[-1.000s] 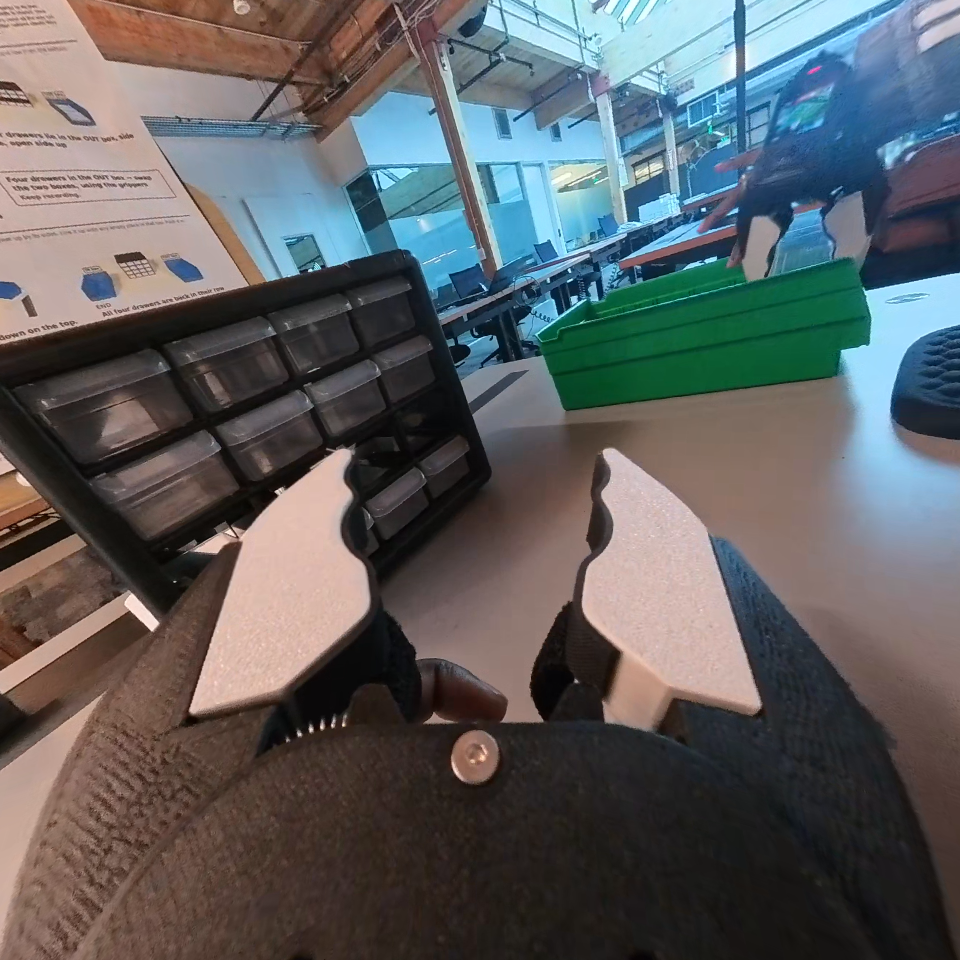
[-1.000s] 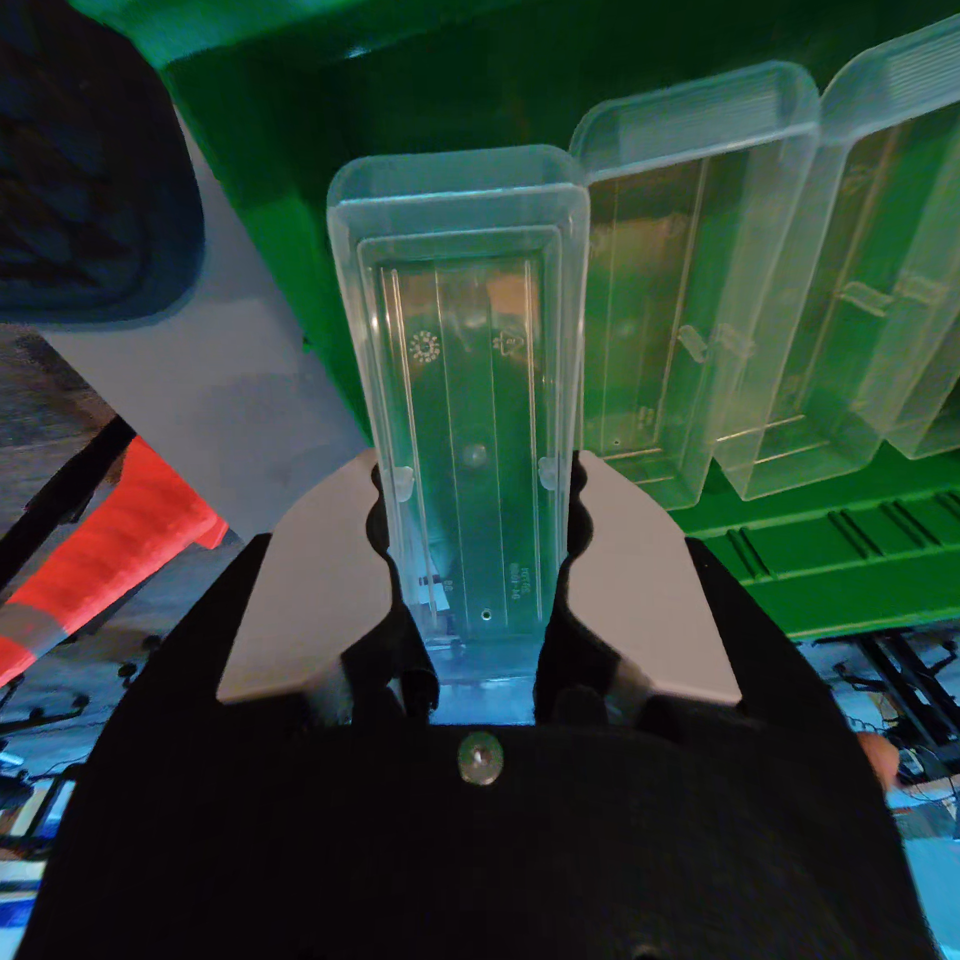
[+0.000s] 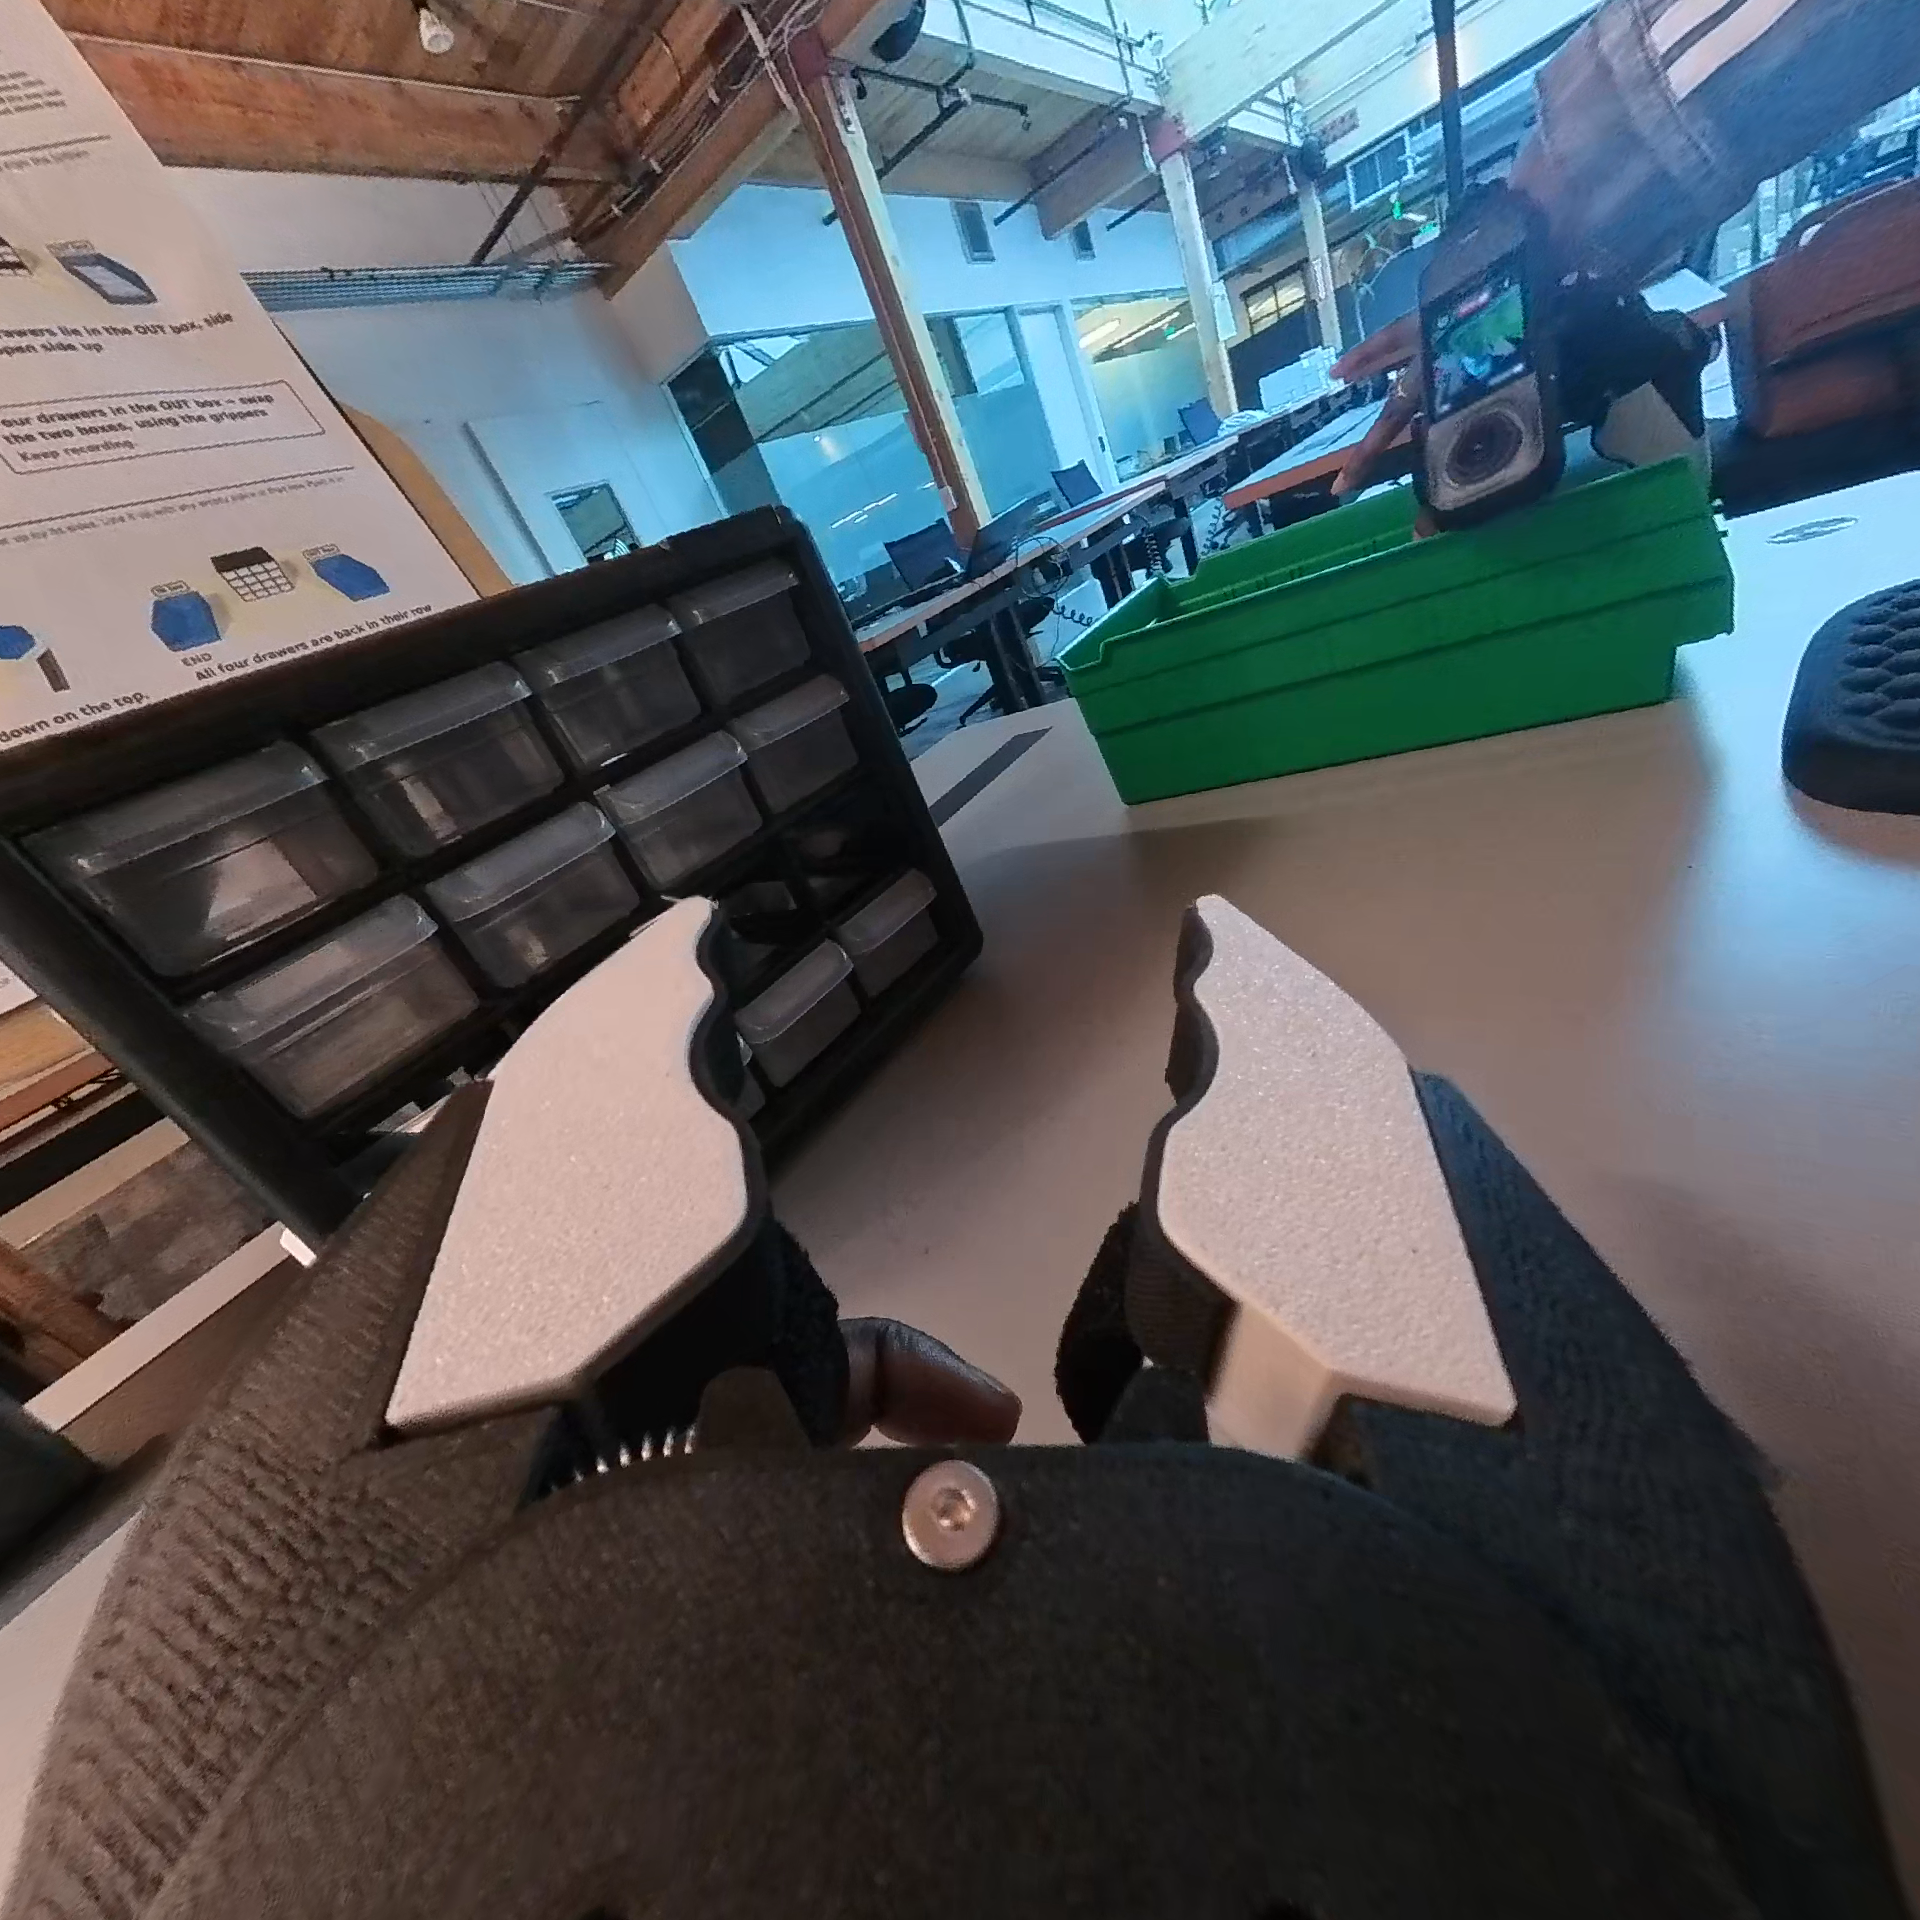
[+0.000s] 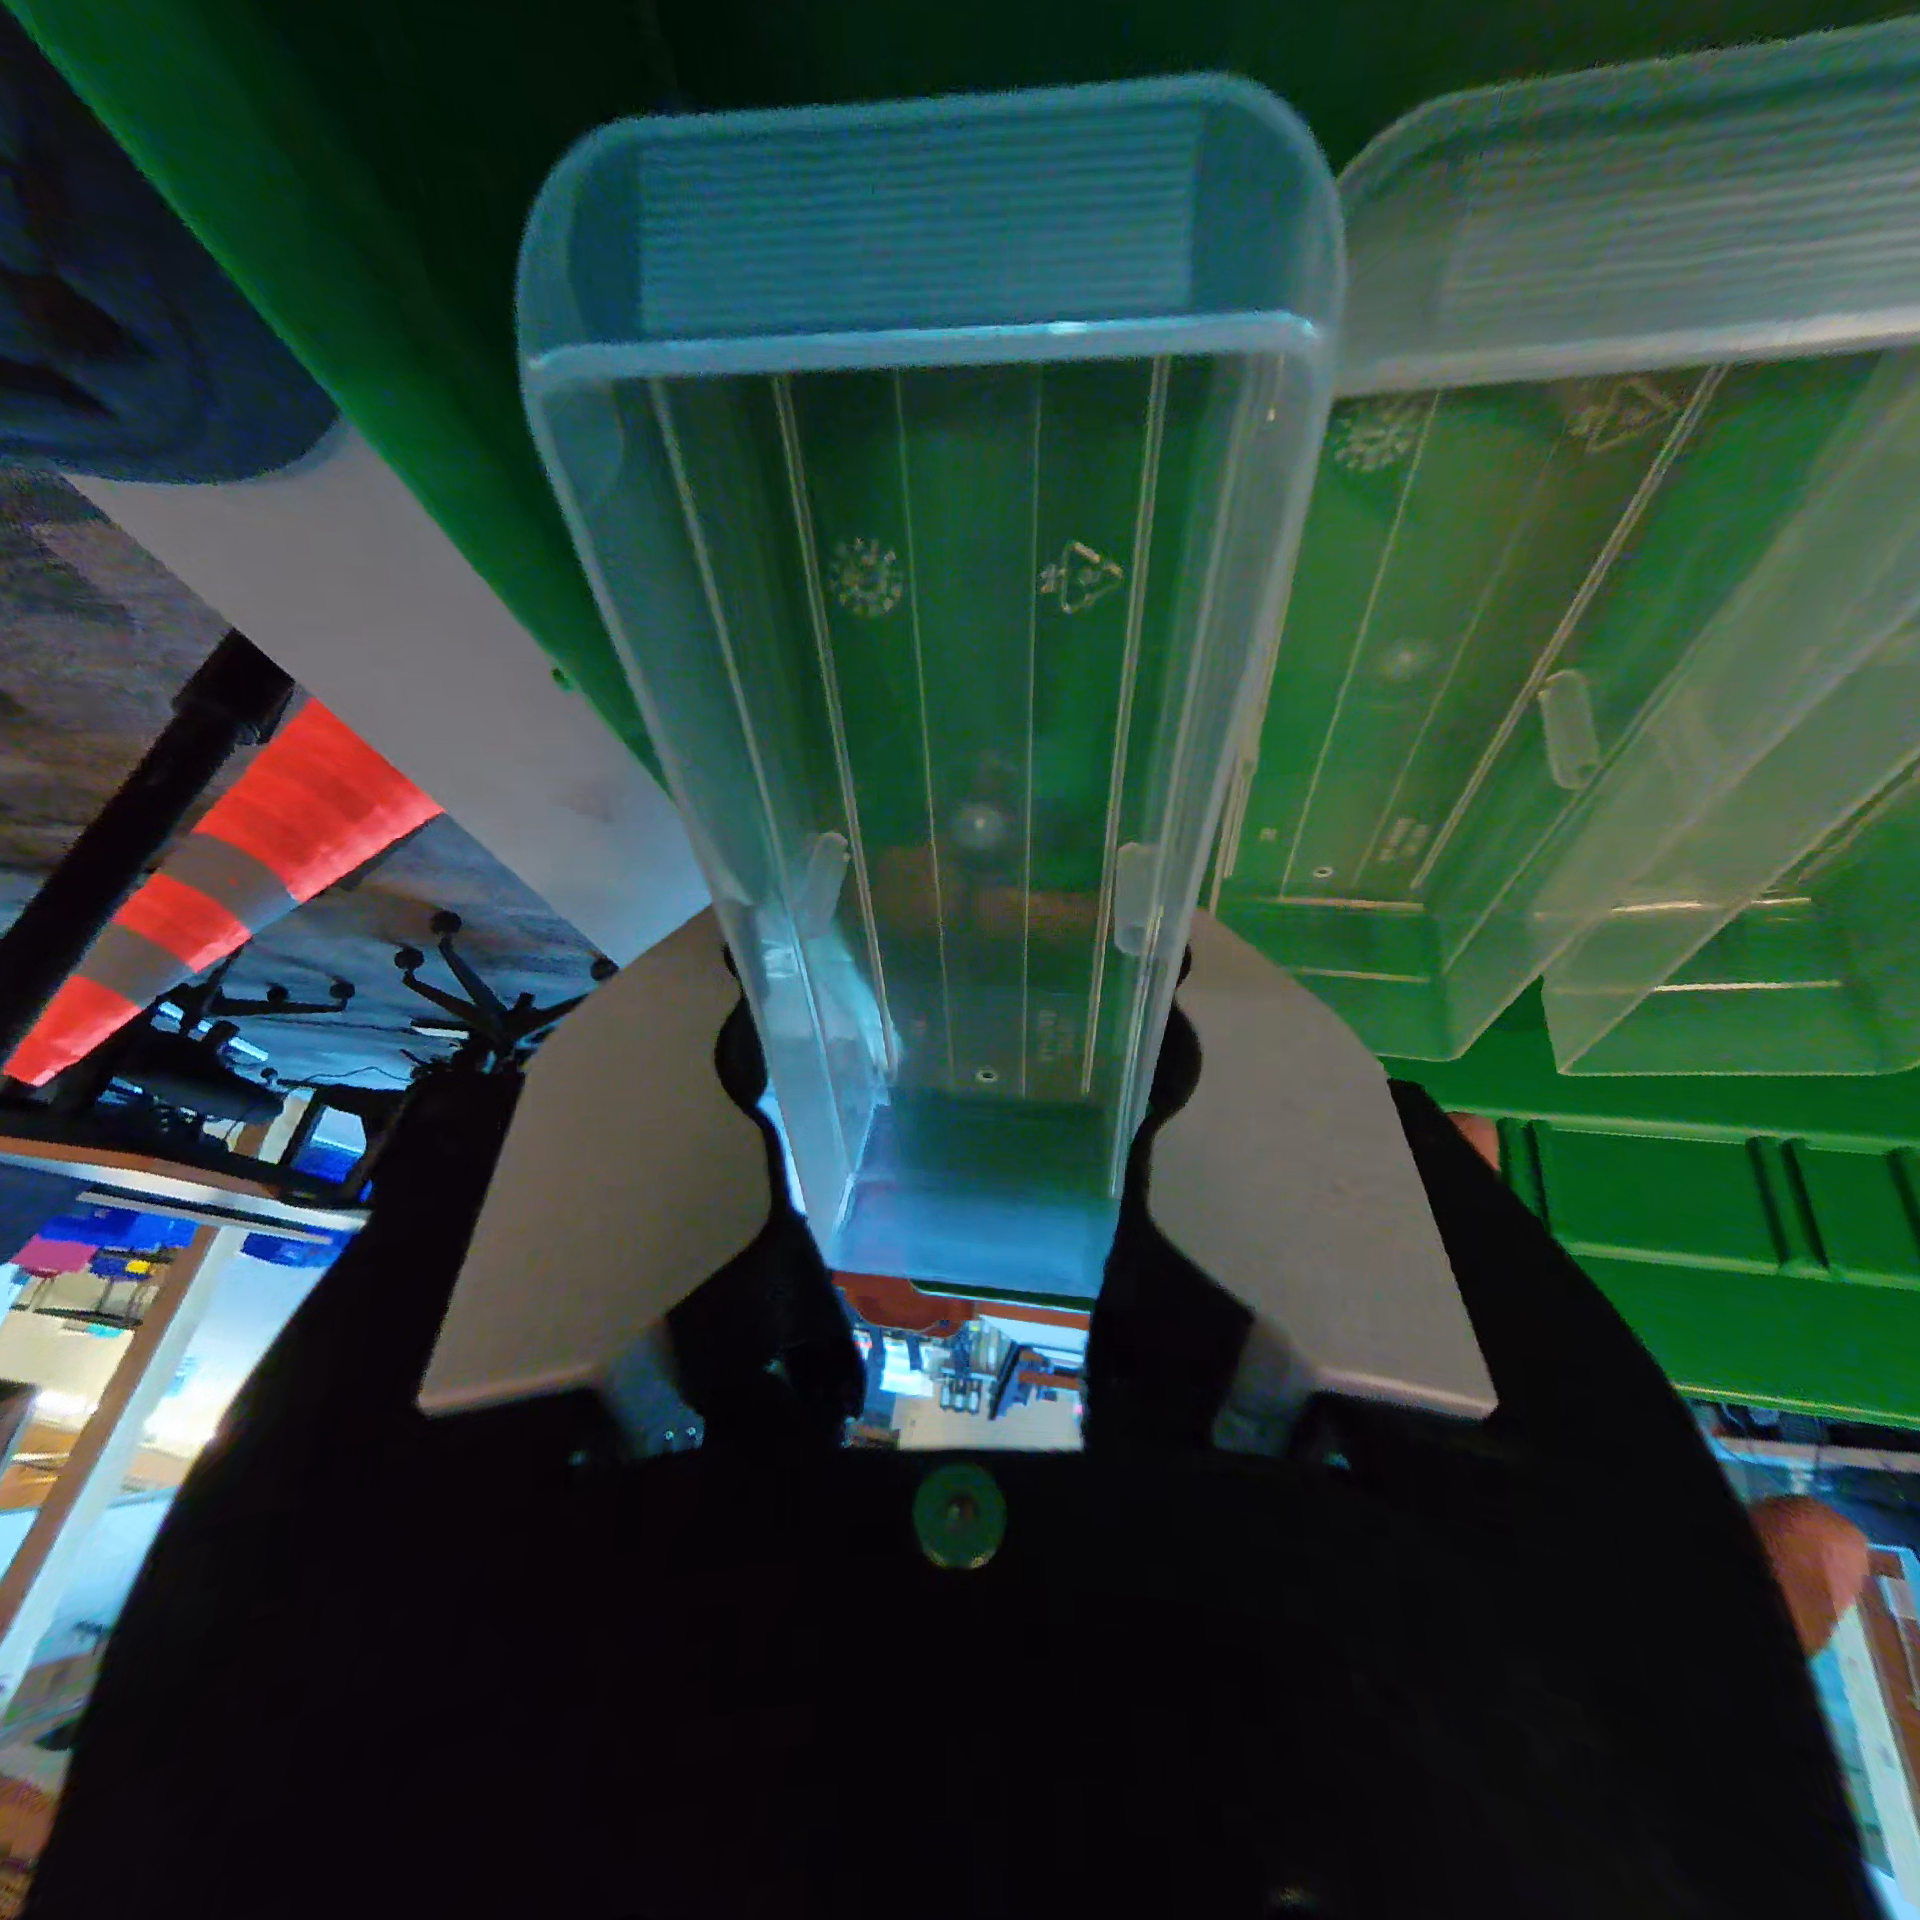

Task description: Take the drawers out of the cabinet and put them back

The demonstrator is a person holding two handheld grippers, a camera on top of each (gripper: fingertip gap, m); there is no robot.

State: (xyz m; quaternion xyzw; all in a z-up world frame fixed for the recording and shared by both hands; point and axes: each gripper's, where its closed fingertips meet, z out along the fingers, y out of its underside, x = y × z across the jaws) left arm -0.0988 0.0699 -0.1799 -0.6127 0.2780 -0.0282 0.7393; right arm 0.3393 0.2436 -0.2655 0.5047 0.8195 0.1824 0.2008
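While my right gripper [image 4: 961, 1049] pinches the clear plastic drawer [image 4: 935, 644] over the green tray [image 4: 1714, 1226], my left gripper [image 3: 945, 997] idles wide open and empty, probably waiting near the black cabinet [image 3: 468, 831].

- The cabinet [image 3: 488, 831] is black, and its little drawers [image 3: 436, 756] are see-through grey.
- The trays [image 3: 1392, 665] are bright green.
- The table [image 3: 1351, 935] is pale grey.
- The mat [image 3: 1860, 707] at the table's right edge is black with a bumpy dot pattern.
- The held drawer [image 4: 935, 644] is clear.
- The cone [image 4: 239, 862] has red and grey stripes.
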